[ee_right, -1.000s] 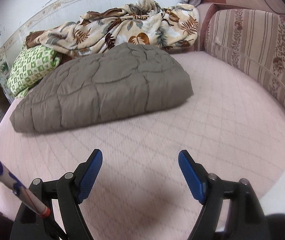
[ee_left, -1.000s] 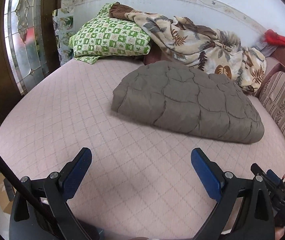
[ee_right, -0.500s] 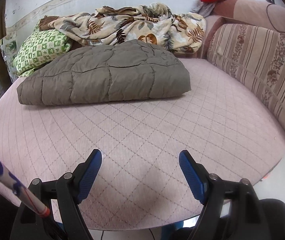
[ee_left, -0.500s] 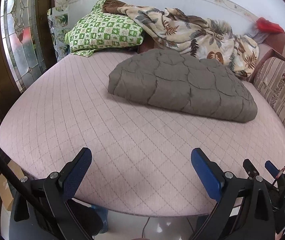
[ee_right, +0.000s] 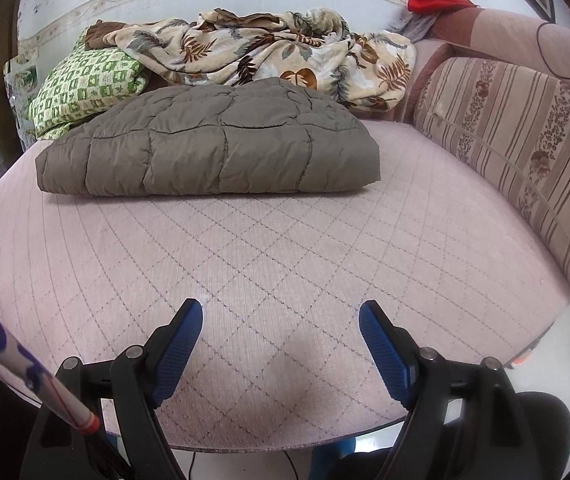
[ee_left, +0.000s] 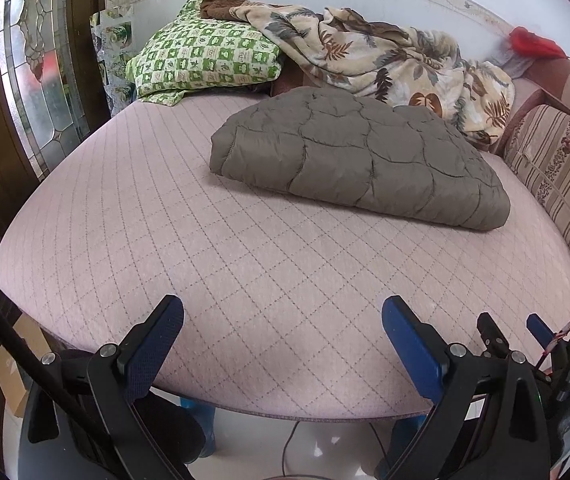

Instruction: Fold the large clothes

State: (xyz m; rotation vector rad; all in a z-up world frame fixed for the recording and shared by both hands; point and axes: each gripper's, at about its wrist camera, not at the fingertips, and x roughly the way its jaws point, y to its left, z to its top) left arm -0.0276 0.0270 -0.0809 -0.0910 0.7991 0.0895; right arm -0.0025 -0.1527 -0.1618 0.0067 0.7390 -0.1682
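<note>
A grey-brown quilted jacket lies folded into a thick bundle on the far half of the pink quilted bed; the right wrist view shows the same jacket as a neat rectangle. My left gripper hovers open over the bed's near edge, well short of the jacket, with nothing between its blue pads. My right gripper is also open and empty above the near part of the bed. Part of the right gripper shows at the lower right of the left wrist view.
Behind the jacket lie a green checked pillow and a crumpled leaf-print blanket against the wall. A striped sofa backrest bounds the right side, with a red cloth on top. A glass-panelled door stands left. Cardboard boxes sit on the floor.
Both grippers have drawn back from the jacket toward the bed's near edge; the bed's front rim and the floor below came into view. Both stayed open.
</note>
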